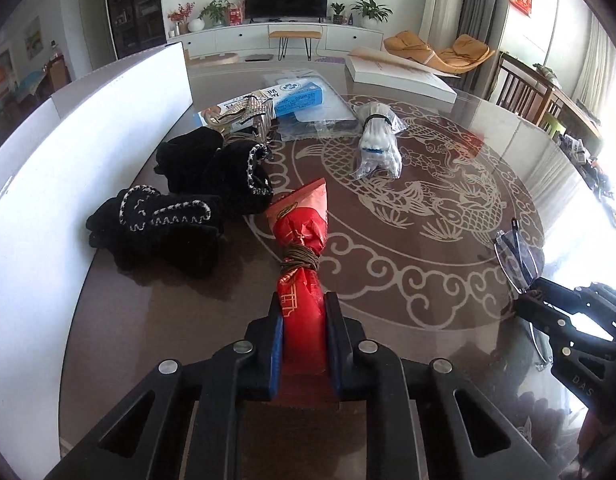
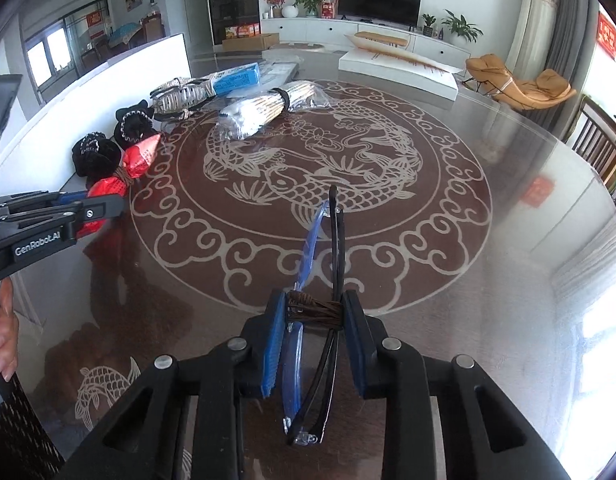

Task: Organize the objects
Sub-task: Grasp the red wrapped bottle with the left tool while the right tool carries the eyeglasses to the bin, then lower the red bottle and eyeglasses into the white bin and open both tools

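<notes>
Both sets of jaws are pinching something. Those of the left gripper point(image 1: 304, 320) press on the lower part of a red packet point(image 1: 302, 256) with gold print, tied round its middle with brown cord, its pointed top tipped away from the camera. Those of the right gripper point(image 2: 313, 320) clamp folded glasses point(image 2: 319, 280) — black-framed, edge on, wound with the same brown cord right where the blue pads point(image 2: 272, 344) meet them.

My landmark is the carp medallion point(image 2: 308, 184) inlaid in the glossy round table point(image 1: 487, 128). The packet hangs over its left rim, the glasses over its near rim. Just left of the medallion lie black knitted slippers point(image 1: 188, 196) with white stitching. On its far edge sits a clear bag of cotton swabs point(image 1: 377, 144), banded in black. Beyond the far-left edge lies a blue and white box point(image 1: 284, 100) with printed writing too small to read, a silvery woven item point(image 1: 244, 110) against it. A flat white box point(image 1: 399, 74) lies across the table's far side.

"GenRobot.AI" is printed on the left gripper's side in the right wrist view; the letters "DAS" show on the right gripper's body in the left wrist view.
</notes>
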The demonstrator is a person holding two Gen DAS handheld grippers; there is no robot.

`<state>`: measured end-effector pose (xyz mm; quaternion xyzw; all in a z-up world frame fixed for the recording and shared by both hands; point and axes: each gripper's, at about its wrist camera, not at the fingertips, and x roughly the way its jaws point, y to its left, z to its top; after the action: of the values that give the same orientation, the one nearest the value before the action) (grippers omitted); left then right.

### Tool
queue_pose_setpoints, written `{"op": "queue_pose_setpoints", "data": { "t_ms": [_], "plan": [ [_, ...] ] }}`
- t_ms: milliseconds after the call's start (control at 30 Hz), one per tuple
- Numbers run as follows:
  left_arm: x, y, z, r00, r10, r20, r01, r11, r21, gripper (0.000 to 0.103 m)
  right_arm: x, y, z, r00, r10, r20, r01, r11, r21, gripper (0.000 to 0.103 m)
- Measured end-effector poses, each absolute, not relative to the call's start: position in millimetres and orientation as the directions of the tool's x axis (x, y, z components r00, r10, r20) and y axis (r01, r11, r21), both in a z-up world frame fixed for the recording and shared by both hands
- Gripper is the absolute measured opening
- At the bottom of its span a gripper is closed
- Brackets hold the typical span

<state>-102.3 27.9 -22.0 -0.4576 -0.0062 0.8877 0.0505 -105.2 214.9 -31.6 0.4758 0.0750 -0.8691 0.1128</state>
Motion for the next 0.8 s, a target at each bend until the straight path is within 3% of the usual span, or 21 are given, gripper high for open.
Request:
{"op": "queue_pose_setpoints", "data": {
  "t_ms": [233,400,600,800],
  "plan": [
    [-28.7,-29.8,38.6,-0.702,0.159,-0.694,-0.022,-0.979,-0.202,0.018,-93.9,201.9,13.1,-0.527,-0.312,-0.791,0.296,-0.939,0.173,0.029],
    [-7.0,-105.1,90.3,-0.771,0.073,-0.632,0.092,-0.97,-0.224,0.018,-102.5,118.6,70.3,-0.533,-0.482,-0.696,0.45,-0.858,0.249,0.029],
    [-26.4,-217.6,86.2,-0.697,-0.066,-0.714,0.307,-0.928,-0.213,0.017,-125.1,-35.7,113.2,-0.438,-0.656,-0.615,0.661,-0.698,0.275,0.029],
    [-52.2,-275.5,57.2,-0.56,-0.187,-0.807,0.419,-0.904,-0.081,0.021,-155.1,-157.0,84.4,-0.351,-0.64,-0.683,0.724,-0.648,0.236,0.03]
  ]
}}
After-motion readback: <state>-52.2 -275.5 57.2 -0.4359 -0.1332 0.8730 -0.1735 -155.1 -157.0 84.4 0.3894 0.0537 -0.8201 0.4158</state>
